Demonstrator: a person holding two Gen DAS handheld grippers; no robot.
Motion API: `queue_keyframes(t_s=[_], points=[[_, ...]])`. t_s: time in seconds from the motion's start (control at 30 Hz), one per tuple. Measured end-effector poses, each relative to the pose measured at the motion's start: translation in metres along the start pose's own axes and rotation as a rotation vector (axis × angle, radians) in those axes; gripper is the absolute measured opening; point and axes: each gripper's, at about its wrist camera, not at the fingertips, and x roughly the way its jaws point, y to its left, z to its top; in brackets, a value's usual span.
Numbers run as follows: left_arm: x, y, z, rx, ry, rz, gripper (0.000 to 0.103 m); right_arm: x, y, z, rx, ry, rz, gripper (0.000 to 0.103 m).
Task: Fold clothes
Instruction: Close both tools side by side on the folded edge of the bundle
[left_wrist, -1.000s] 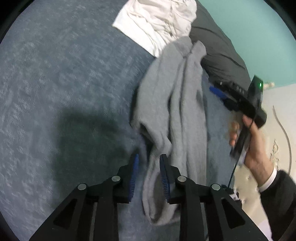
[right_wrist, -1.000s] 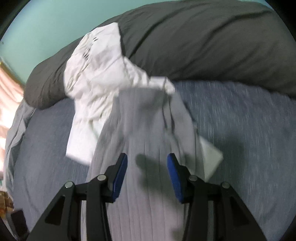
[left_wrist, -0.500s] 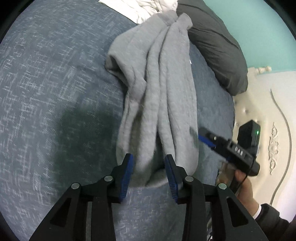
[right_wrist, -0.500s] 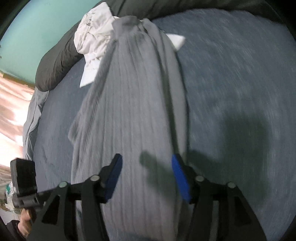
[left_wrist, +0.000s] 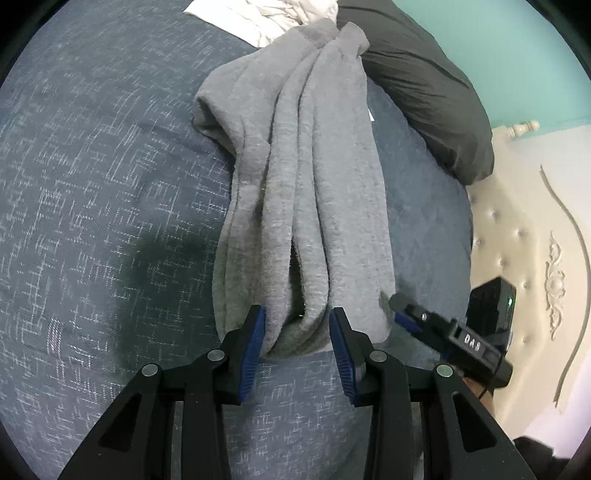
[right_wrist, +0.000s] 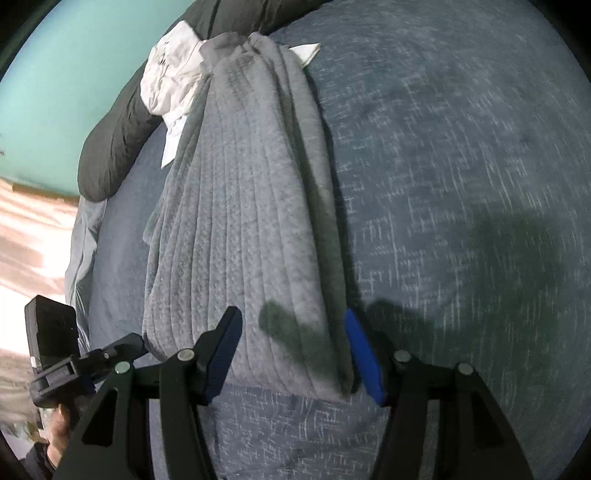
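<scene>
A grey knitted garment lies bunched in long folds on the blue bedspread. Its far end rests against a dark pillow. My left gripper is open, with the garment's near end lying between its blue pads. In the right wrist view the same garment shows its ribbed side. My right gripper stands open wide over that near end, with one pad on either side of the cloth. Neither gripper is pinching the fabric.
A crumpled white garment lies beyond the grey one, against a dark grey pillow. A cream tufted headboard and a teal wall border the bed. A hand holds the left gripper's body.
Both grippers have drawn back along the grey garment to its near end. The left jaws have spread wider than a second ago. The garment now lies stretched out lengthwise.
</scene>
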Motion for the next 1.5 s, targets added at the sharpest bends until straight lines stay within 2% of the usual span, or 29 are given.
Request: queue_keyframes(t_s=[0.27, 0.33, 0.53, 0.67, 0.83, 0.93, 1.0, 1.07, 1.13, 1.3, 1.4, 1.5], points=[[-0.012, -0.013, -0.002, 0.067, -0.064, 0.064, 0.039, -0.001, -0.005, -0.014, 0.017, 0.005, 0.041, 0.059], [-0.019, -0.015, -0.003, 0.062, -0.085, 0.050, 0.039, -0.001, -0.008, -0.016, 0.028, 0.002, 0.049, 0.055], [-0.009, -0.026, -0.008, 0.115, -0.032, 0.041, 0.039, -0.005, -0.019, -0.018, 0.066, -0.013, 0.063, 0.055], [-0.001, -0.015, -0.008, 0.074, -0.024, 0.020, 0.038, -0.008, -0.020, -0.019, 0.071, -0.022, 0.090, 0.055], [-0.007, -0.001, -0.001, 0.016, -0.057, -0.024, 0.038, -0.006, -0.012, -0.017, 0.038, -0.022, 0.112, 0.055], [-0.006, -0.001, 0.000, 0.023, -0.049, -0.025, 0.038, -0.004, -0.012, -0.017, 0.050, -0.026, 0.122, 0.055], [-0.005, -0.003, 0.000, 0.043, -0.039, -0.023, 0.034, -0.004, -0.014, -0.017, 0.053, -0.026, 0.121, 0.055], [0.001, -0.006, -0.002, 0.061, -0.024, -0.022, 0.018, -0.004, -0.014, -0.017, 0.056, -0.026, 0.121, 0.055], [0.006, -0.005, -0.005, 0.063, -0.015, -0.019, 0.012, -0.004, -0.014, -0.017, 0.056, -0.024, 0.119, 0.055], [0.014, -0.005, -0.009, 0.072, -0.007, -0.022, 0.010, -0.006, -0.016, -0.021, 0.048, -0.021, 0.116, 0.055], [0.022, -0.011, -0.009, 0.100, 0.012, -0.015, 0.006, -0.005, -0.015, -0.022, 0.037, -0.018, 0.114, 0.055], [0.027, -0.018, -0.002, 0.100, -0.002, -0.011, 0.004, -0.002, -0.016, -0.023, 0.040, -0.013, 0.114, 0.055]])
